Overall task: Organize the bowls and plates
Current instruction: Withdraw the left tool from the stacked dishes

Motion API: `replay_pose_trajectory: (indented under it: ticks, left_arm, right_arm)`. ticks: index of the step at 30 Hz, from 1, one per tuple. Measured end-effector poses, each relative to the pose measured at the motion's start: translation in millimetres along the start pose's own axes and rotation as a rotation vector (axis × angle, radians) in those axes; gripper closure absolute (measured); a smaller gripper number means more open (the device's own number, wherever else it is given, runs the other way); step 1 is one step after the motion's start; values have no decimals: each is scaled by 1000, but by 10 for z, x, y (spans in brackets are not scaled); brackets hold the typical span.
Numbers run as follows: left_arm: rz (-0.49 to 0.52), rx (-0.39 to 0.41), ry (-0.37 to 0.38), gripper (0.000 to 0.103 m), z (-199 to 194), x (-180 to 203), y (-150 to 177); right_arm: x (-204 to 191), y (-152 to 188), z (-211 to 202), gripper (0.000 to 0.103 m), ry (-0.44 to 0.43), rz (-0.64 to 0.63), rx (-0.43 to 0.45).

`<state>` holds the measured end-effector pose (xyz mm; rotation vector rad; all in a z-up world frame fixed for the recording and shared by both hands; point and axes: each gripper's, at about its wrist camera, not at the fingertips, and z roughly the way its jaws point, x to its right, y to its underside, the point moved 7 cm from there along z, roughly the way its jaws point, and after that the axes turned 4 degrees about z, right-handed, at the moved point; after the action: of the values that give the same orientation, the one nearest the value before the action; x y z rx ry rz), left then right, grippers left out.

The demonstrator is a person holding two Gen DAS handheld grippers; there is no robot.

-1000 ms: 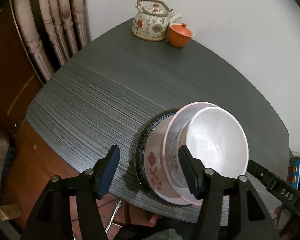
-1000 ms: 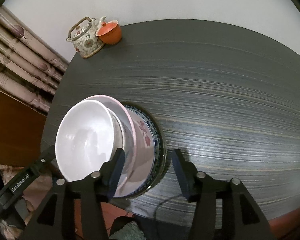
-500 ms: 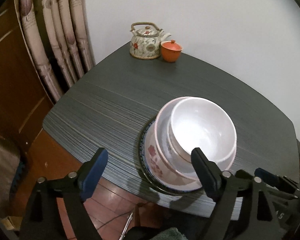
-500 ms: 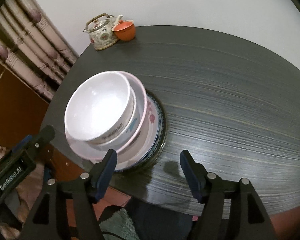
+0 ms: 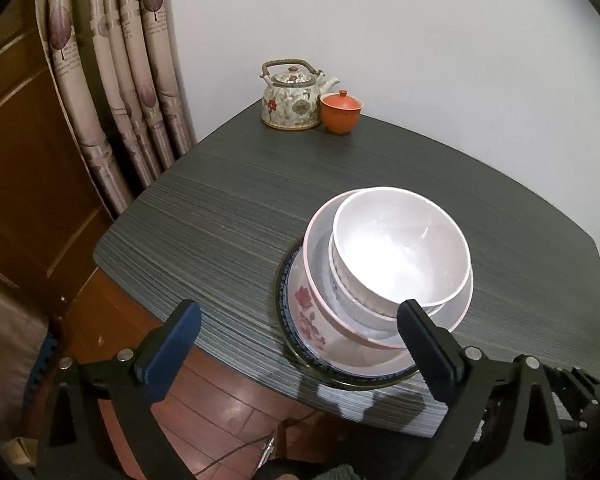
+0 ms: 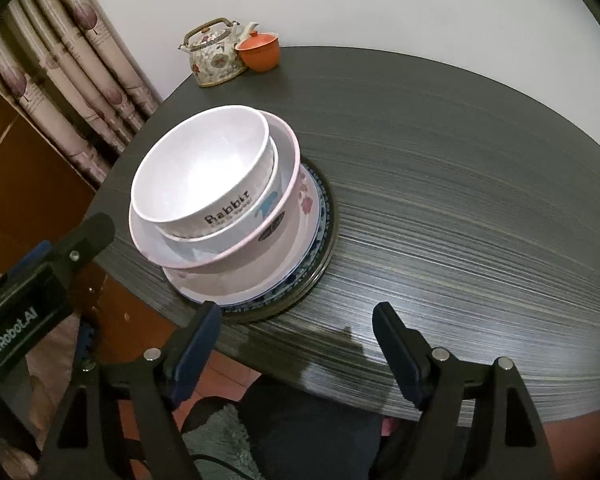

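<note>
Far left: curtain [image 5: 112, 92] and wooden door, nothing to grab there. Then the left gripper [image 5: 296, 344], fingers spread wide, empty, hanging off the near edge of the dark table [image 5: 228, 208]. Stack of dishes just ahead and to its right, close to the near edge: white bowl [image 5: 400, 256] on top, nested in a second bowl, inside a pink-rimmed bowl [image 5: 320, 240], on a floral plate [image 5: 308, 320], on what looks like a dark-rimmed plate [image 6: 324, 240] at the bottom, hard to count exactly how many layers from here. Round stack, so no real long axis, just vertical. Right finger of the left gripper sits right in front of the stack's near rim, probably not touching. Further right, the right gripper [image 6: 296, 344], also wide open and holding nothing, with the stack ahead and off to its left, well clear of both fingers. Left one looks nearer, so likely the one to go back in if anything needs nudging. Way back: teapot [image 5: 292, 100] touching or just beside an orange lidded cup [image 5: 340, 112]. Stacking looks pretty much done.
</note>
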<state>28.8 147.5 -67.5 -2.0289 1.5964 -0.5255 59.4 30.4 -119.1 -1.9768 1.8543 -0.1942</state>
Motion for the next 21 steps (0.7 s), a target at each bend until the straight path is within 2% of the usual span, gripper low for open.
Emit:
replay_pose_trajectory:
  ticks: [6,10,16,21]
  left_arm:
    - [2,-3,0,4,40,-9,59]
    - [15,22,-8,2,-3,-7,83]
    - [34,27,-12,1,-33,8,111]
    - [32,10,-3,1,-12,22,150]
  right_arm:
    - [-33,23,-30,23,-5,2,38]
    - [-41,34,-49,23,-8,6,60]
    - [-48,109,-91,23,20,8,89]
    - [-43,142,-95,23,21,15,88]
